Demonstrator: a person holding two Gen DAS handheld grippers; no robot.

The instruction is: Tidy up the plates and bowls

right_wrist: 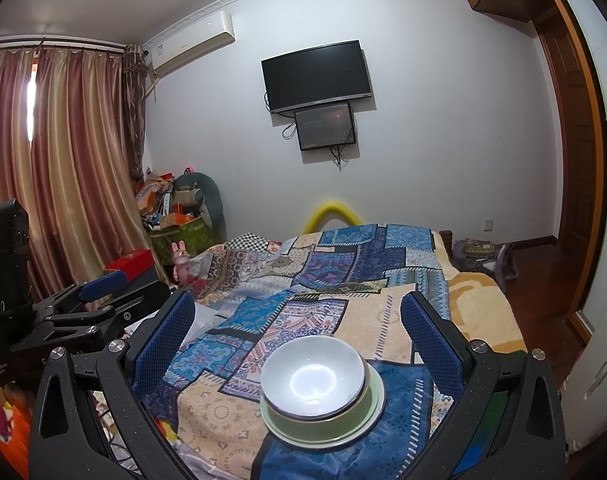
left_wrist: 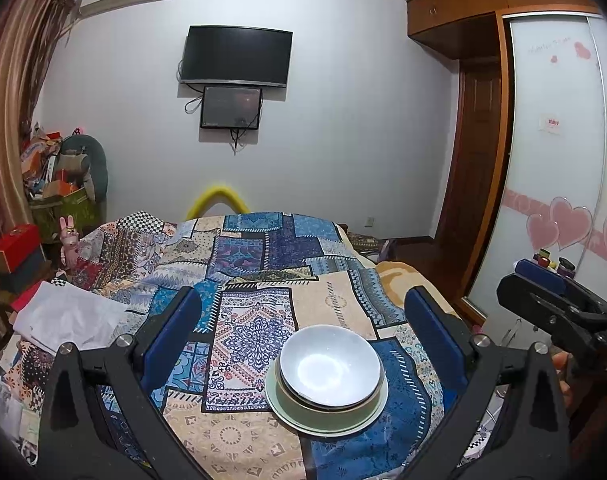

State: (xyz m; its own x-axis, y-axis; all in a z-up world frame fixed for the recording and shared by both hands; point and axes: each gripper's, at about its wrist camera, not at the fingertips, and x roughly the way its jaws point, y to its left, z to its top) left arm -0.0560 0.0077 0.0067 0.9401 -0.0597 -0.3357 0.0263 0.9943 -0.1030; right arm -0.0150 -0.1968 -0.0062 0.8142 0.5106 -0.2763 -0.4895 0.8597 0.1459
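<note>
A white bowl (left_wrist: pixel 330 366) sits nested in a green bowl (left_wrist: pixel 327 410) on a pale plate (left_wrist: pixel 281 410), stacked near the bed's (left_wrist: pixel 239 280) near edge on the patchwork cover. Both the left gripper (left_wrist: pixel 303 328) and right gripper (right_wrist: pixel 297 328) hover spread wide, empty, above the stack.

Left gripper (left_wrist: pixel 303 312) and right gripper (right_wrist: pixel 299 312) — jaws wide apart, empty.
</note>
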